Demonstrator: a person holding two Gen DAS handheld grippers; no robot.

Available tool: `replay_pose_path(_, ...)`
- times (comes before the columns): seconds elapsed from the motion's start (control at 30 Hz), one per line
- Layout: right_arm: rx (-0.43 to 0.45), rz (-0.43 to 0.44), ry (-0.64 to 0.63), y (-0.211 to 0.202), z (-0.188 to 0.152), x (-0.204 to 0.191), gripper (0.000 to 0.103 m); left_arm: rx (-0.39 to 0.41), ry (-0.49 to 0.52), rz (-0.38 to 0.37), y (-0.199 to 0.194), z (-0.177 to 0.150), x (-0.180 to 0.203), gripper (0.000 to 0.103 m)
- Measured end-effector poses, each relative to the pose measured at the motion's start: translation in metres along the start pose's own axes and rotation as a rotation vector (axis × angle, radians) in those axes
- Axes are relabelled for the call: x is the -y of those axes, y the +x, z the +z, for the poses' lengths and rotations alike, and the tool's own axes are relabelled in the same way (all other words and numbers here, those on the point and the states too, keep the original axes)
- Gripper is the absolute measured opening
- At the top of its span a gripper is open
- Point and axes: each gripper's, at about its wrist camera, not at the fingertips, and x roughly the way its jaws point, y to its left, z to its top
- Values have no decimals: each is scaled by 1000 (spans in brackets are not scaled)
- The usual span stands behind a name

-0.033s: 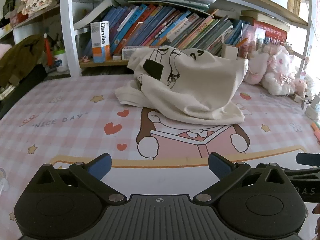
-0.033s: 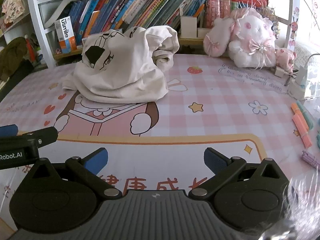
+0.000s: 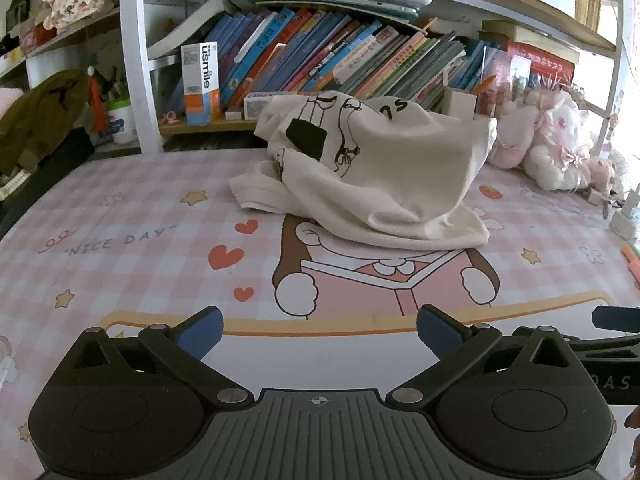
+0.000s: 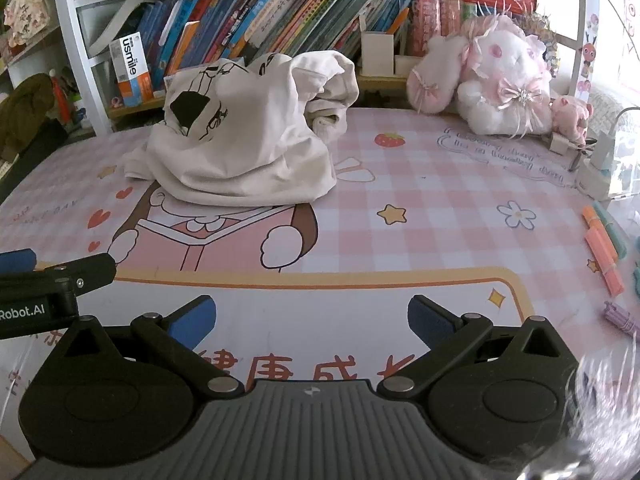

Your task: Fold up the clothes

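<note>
A cream T-shirt (image 3: 400, 184) with a black printed drawing lies crumpled in a heap on the pink checked mat (image 3: 120, 240), at the far side near the bookshelf. The right wrist view shows the same heap (image 4: 240, 160) left of centre. My left gripper (image 3: 320, 330) is open over the mat's near edge, well short of the shirt, with nothing between its blue pads (image 3: 202, 330). My right gripper (image 4: 313, 318) is likewise open and holds nothing. It hovers beside the left gripper, whose finger (image 4: 60, 276) shows at that view's left edge.
A bookshelf (image 3: 340, 64) full of books stands behind the mat, with a usmile box (image 3: 200, 84) on it. Pink and white plush toys (image 4: 500, 80) sit at the back right. Coloured markers (image 4: 604, 252) and a charger (image 4: 600, 160) lie at the right edge. A dark jacket (image 3: 36, 120) is at far left.
</note>
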Motion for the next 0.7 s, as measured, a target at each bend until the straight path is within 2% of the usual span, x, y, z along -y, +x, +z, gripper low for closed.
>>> replay_pose_path(0.7,-8,-1,1,2,0,0,103,-12,-7,6,5,0,-2,103)
